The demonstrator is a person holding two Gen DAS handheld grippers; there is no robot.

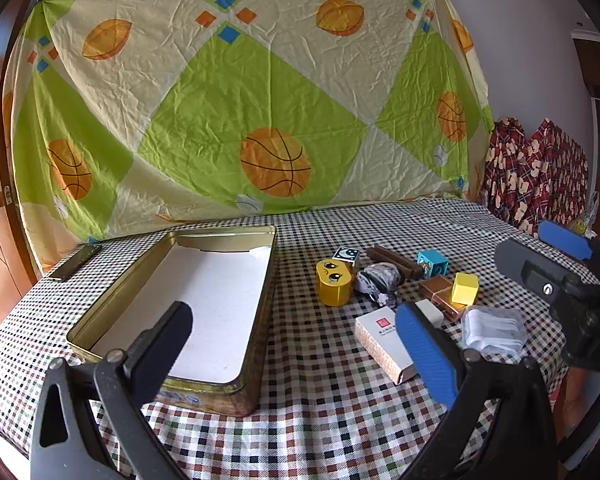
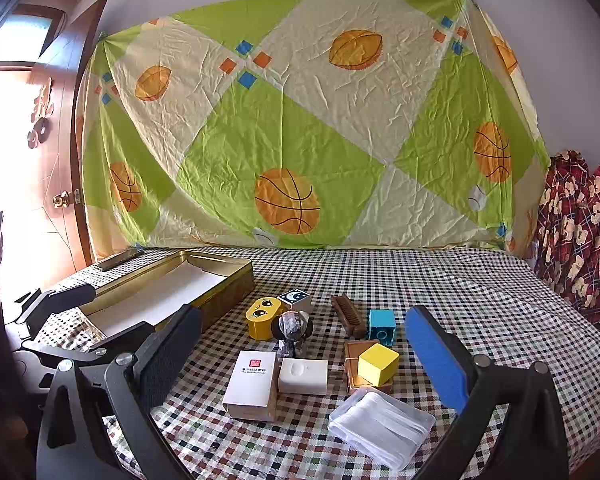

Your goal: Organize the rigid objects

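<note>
An open gold tin (image 1: 224, 233) with a white floor lies on the left of the checked tablecloth. Right of it is a cluster: yellow face block (image 1: 332, 282), moon cube (image 1: 346, 255), brown brush (image 1: 394, 262), blue cube (image 1: 432, 264), grey figurine (image 1: 378, 282), yellow cube (image 1: 465, 288) on a brown box (image 1: 434, 290), white carton (image 1: 380, 340), white block (image 2: 303, 376), clear plastic case (image 2: 380, 426). My left gripper (image 1: 294, 312) is open and holds nothing, above the tin's near right corner. My right gripper (image 2: 304, 320) is open and holds nothing, just short of the cluster.
A dark flat phone-like slab (image 1: 74, 262) lies behind the tin at the back left. A basketball-print sheet (image 1: 260, 100) hangs on the wall behind the table. Red patterned fabric (image 2: 580, 232) stands at the right edge. A wooden door (image 2: 60, 200) is on the left.
</note>
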